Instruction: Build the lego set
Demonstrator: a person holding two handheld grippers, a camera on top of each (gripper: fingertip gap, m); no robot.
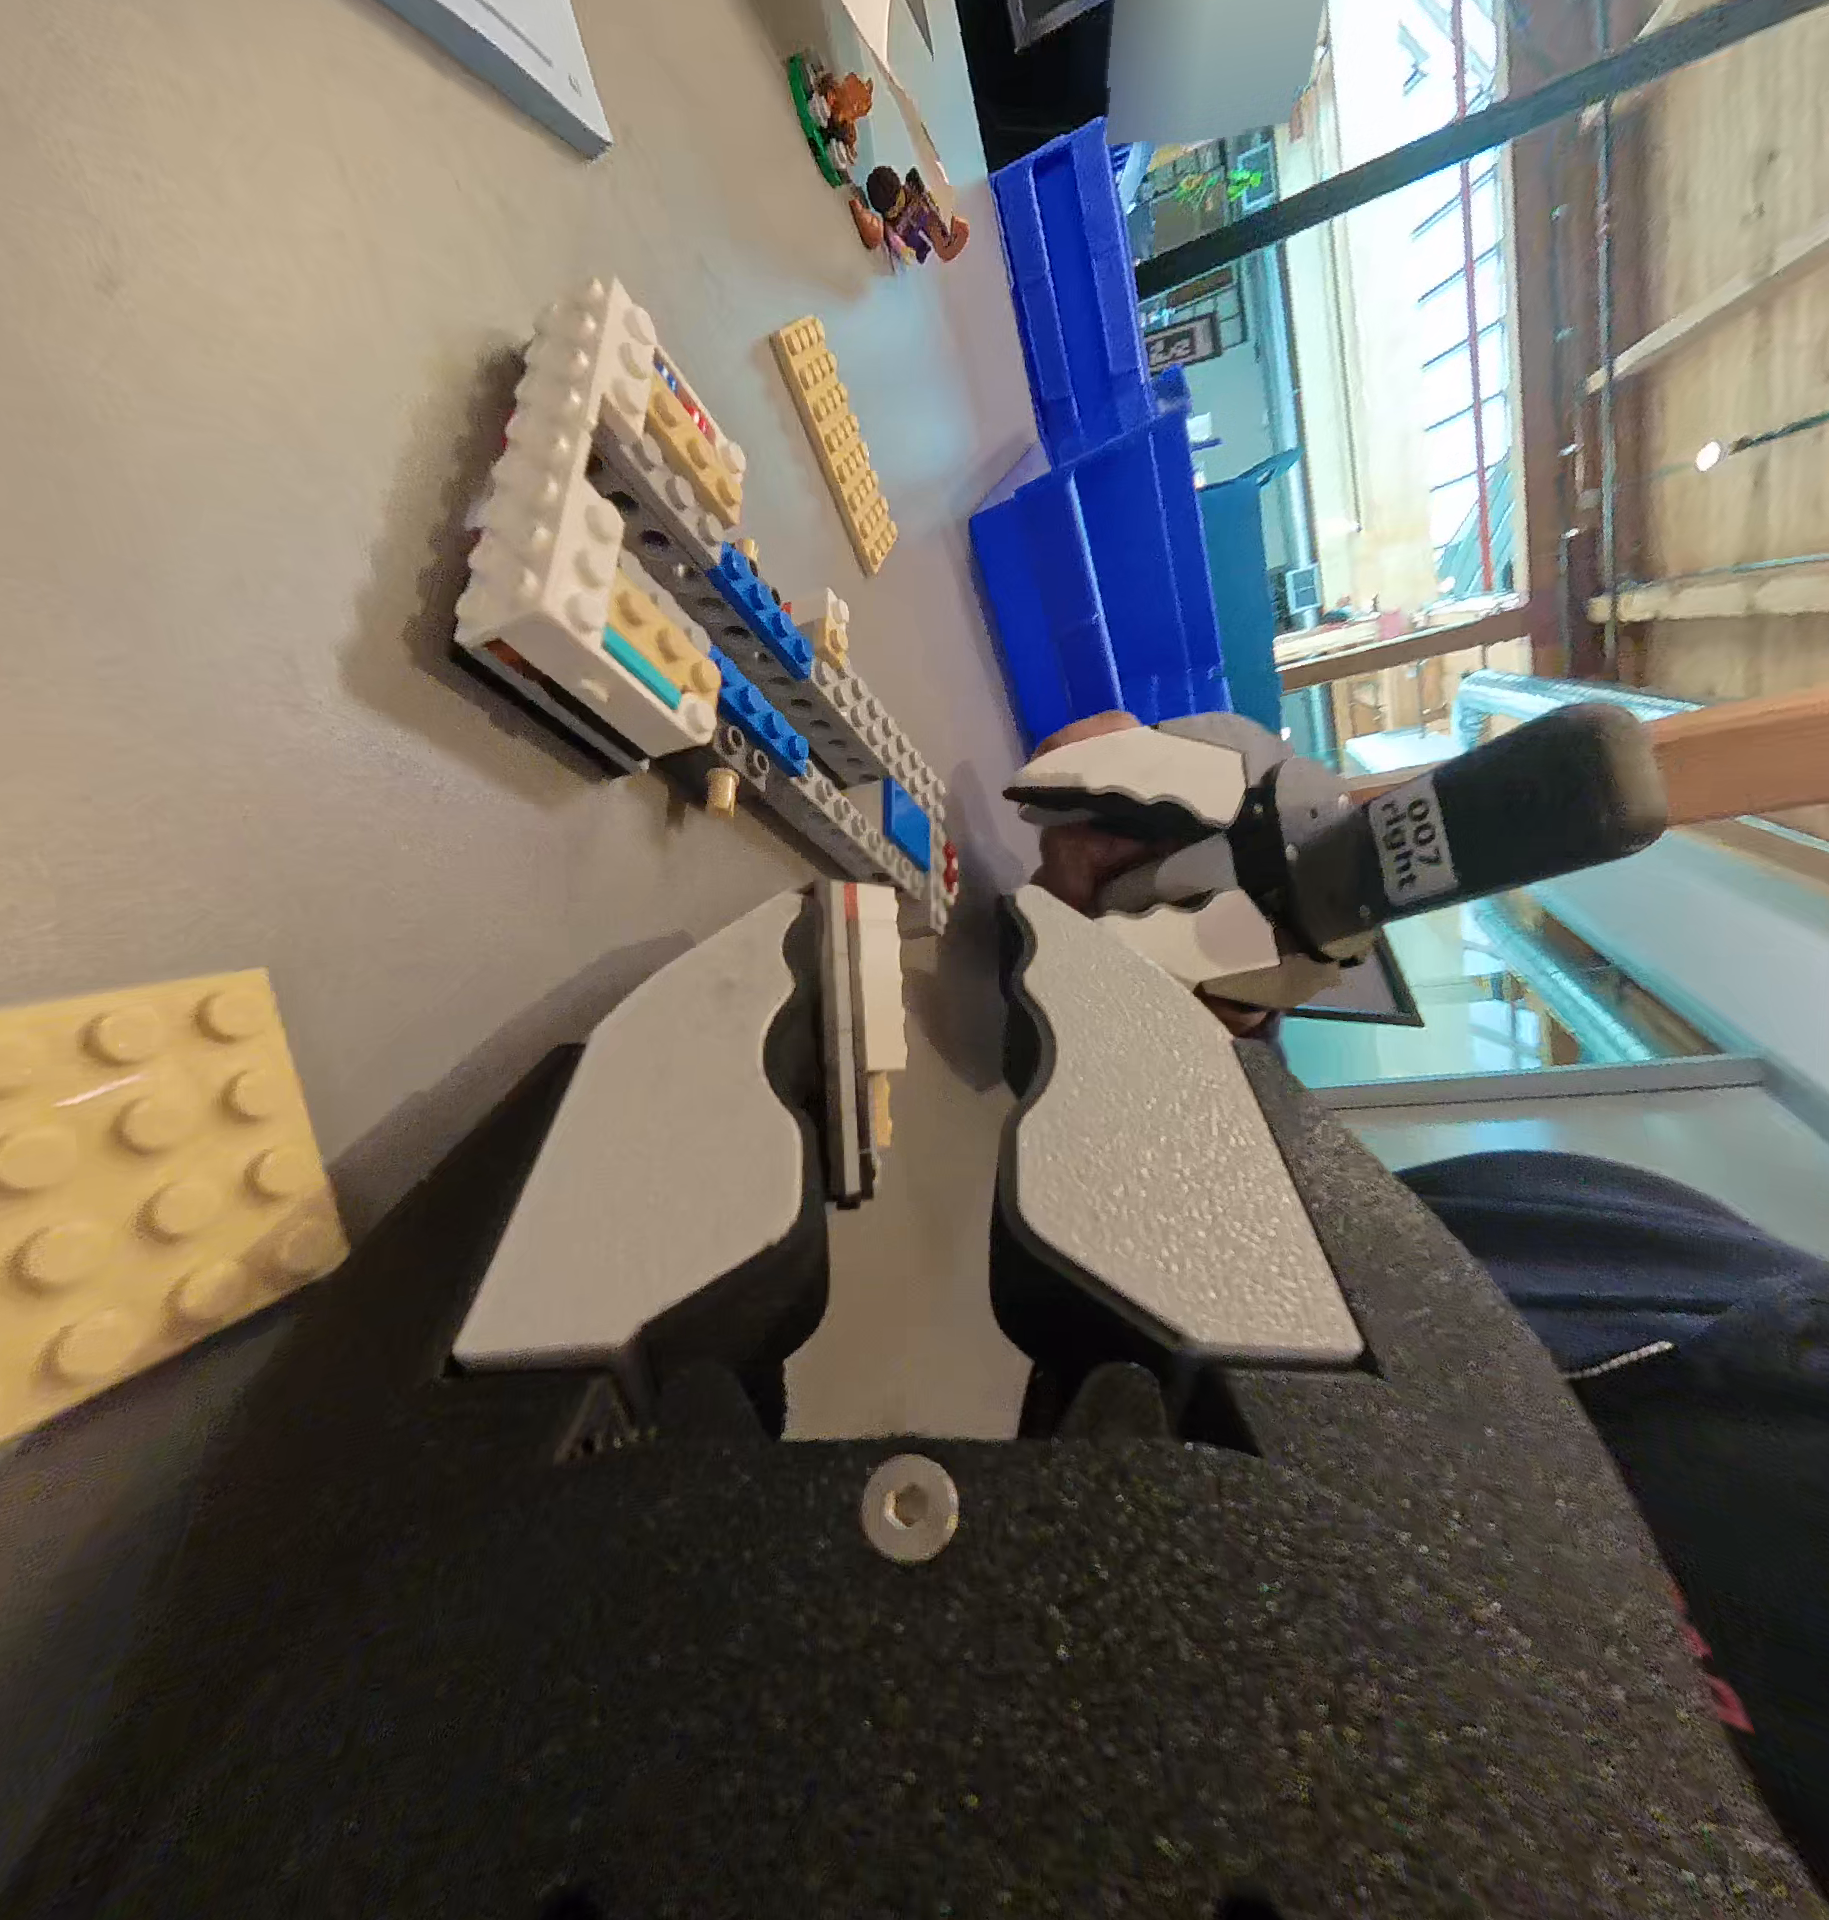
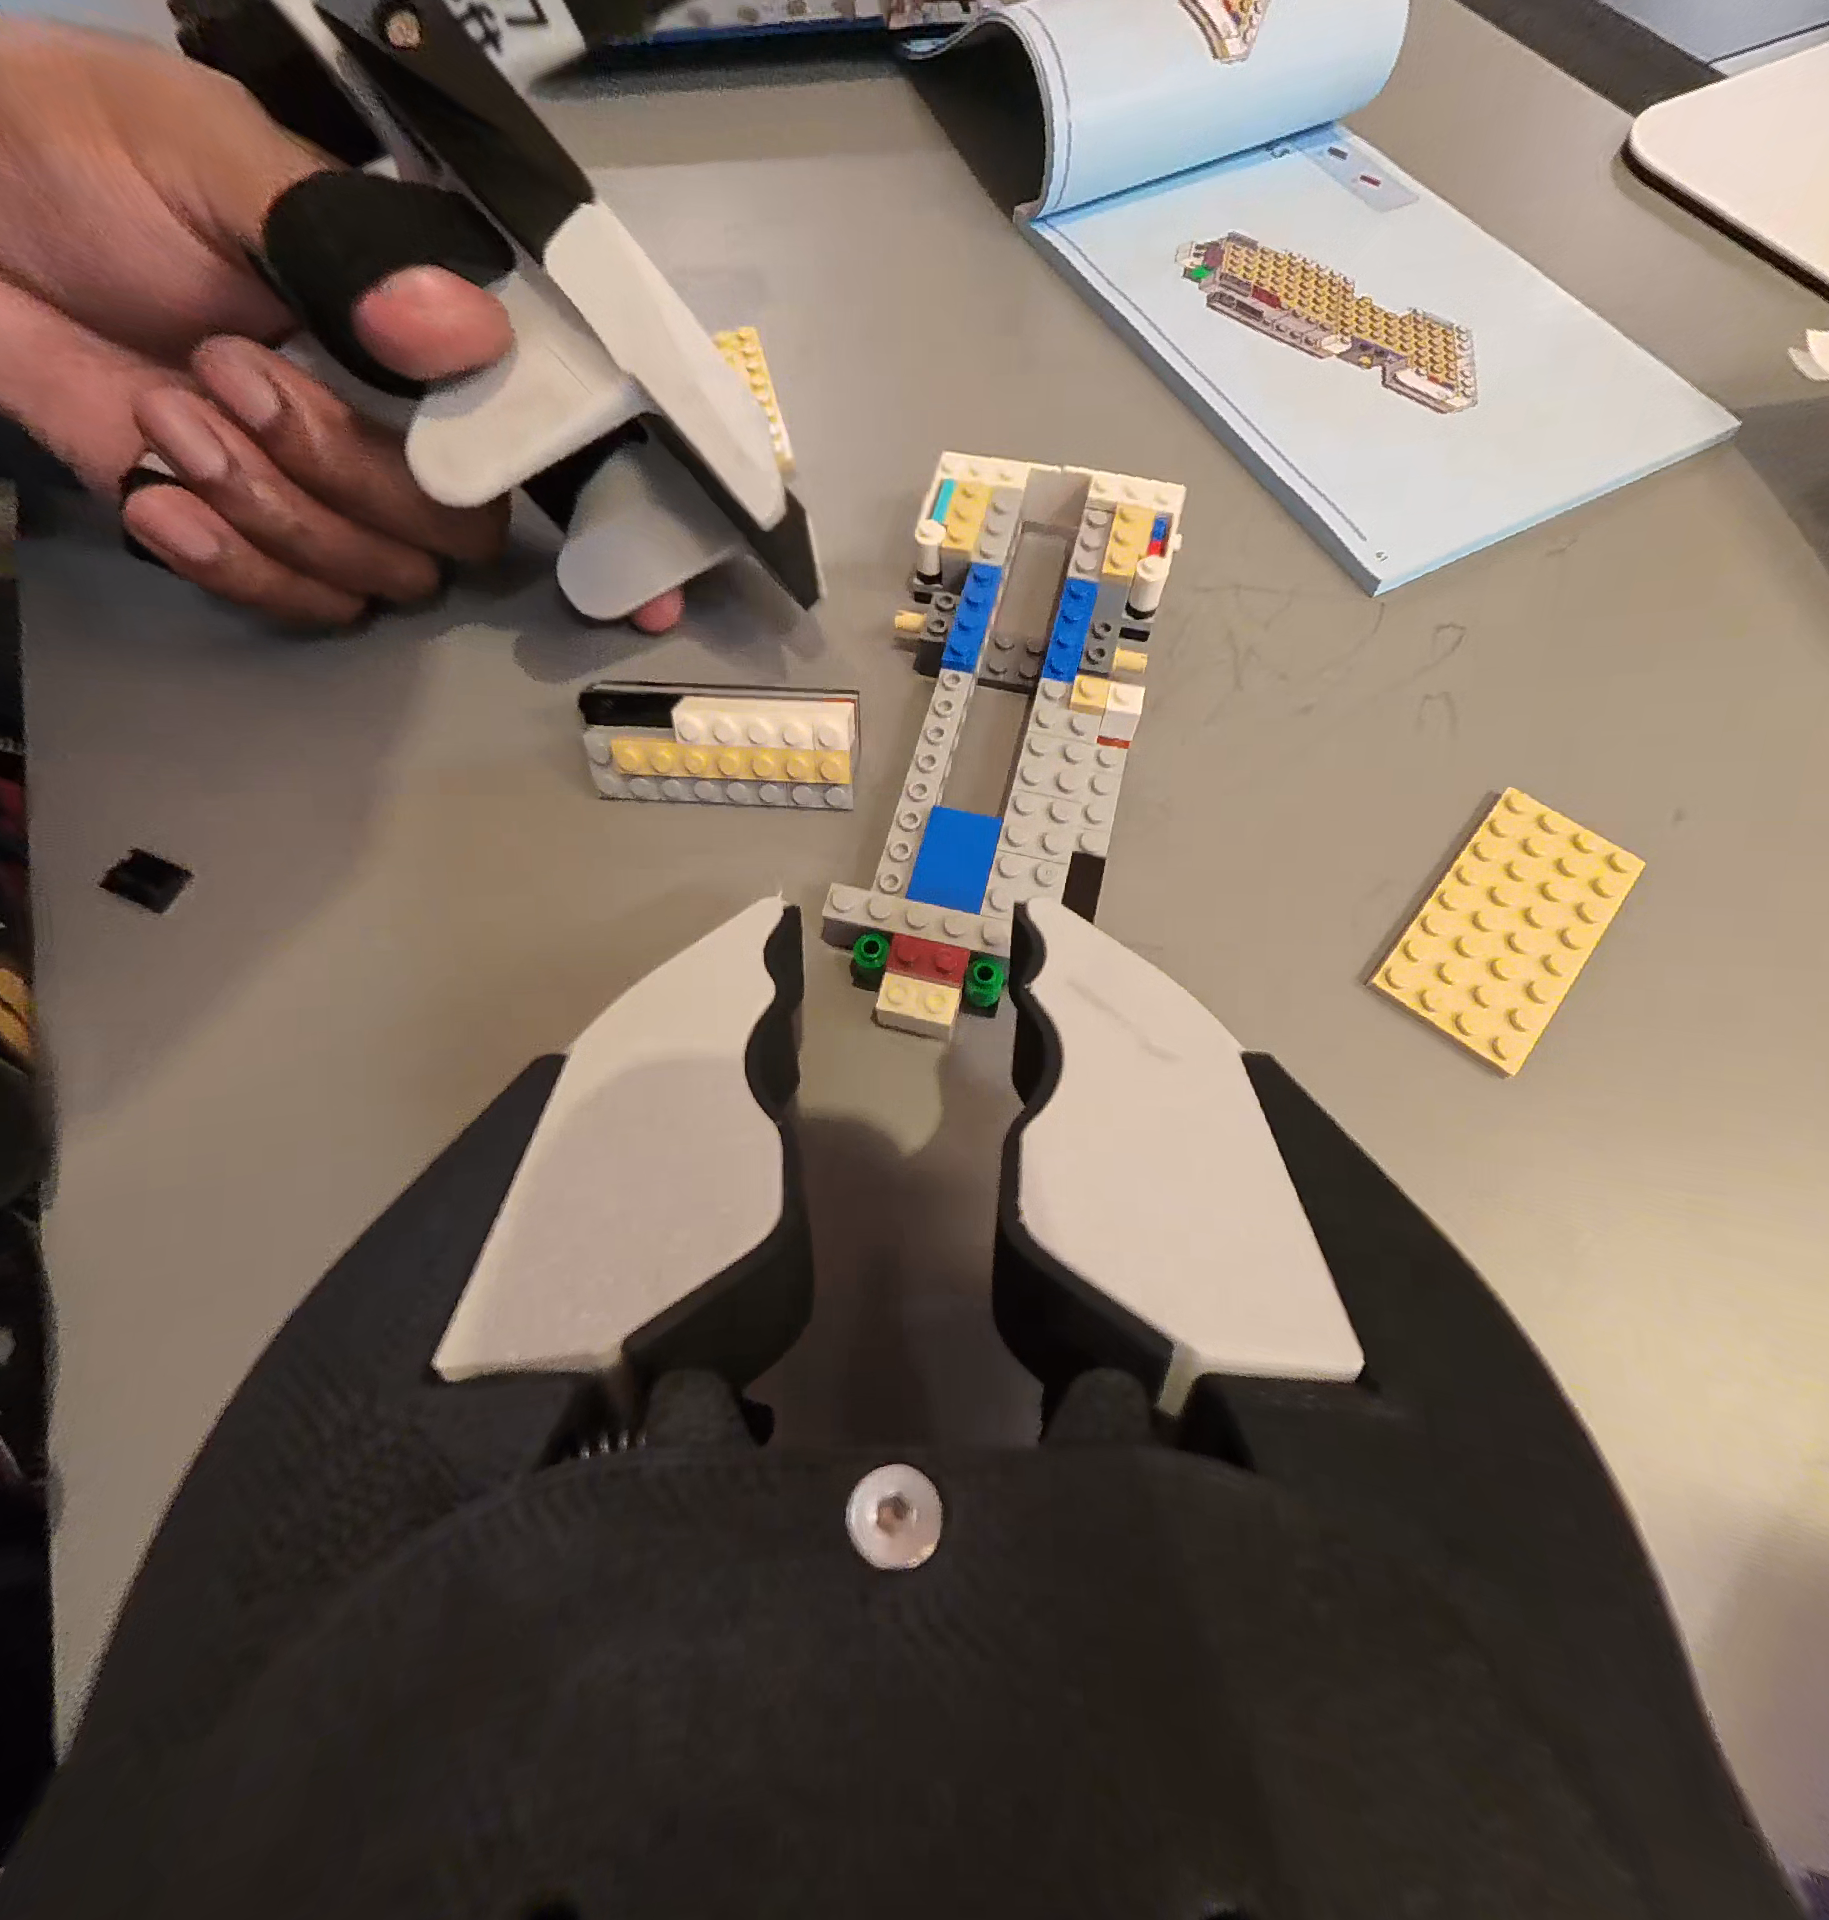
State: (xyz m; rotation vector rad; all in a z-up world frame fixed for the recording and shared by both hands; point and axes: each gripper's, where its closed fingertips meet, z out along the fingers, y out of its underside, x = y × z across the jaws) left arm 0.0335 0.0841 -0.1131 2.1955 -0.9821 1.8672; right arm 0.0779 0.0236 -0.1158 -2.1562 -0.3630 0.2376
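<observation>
My left gripper (image 1: 905,914) is open. A small grey, white and tan brick assembly (image 1: 874,997) lies on the table between its fingers, close to the left one. In the right wrist view this assembly (image 2: 723,743) lies flat on the table, and the left gripper (image 2: 764,520) hangs above and behind it, clear of it. My right gripper (image 2: 905,925) is open, its fingers on either side of the near end of a long grey, blue and white brick model (image 2: 1003,748). Its right fingertip (image 2: 1035,935) is at the grey end bar; the left one stands apart. The model also shows in the left wrist view (image 1: 785,665).
A tan studded plate (image 2: 1507,930) lies right of the model, and another tan plate (image 1: 832,442) lies beyond it. An open instruction booklet (image 2: 1305,312) is at the back right. Blue bins (image 1: 1086,468), toy figures (image 1: 910,213) and a small black piece (image 2: 146,880) are nearby. Spacing between my two grippers at the tips: around 8 centimeters. Measured from the fingertips, the tan studded plate (image 2: 1507,930) is 11 centimeters or so from the right gripper and 15 centimeters from the left.
</observation>
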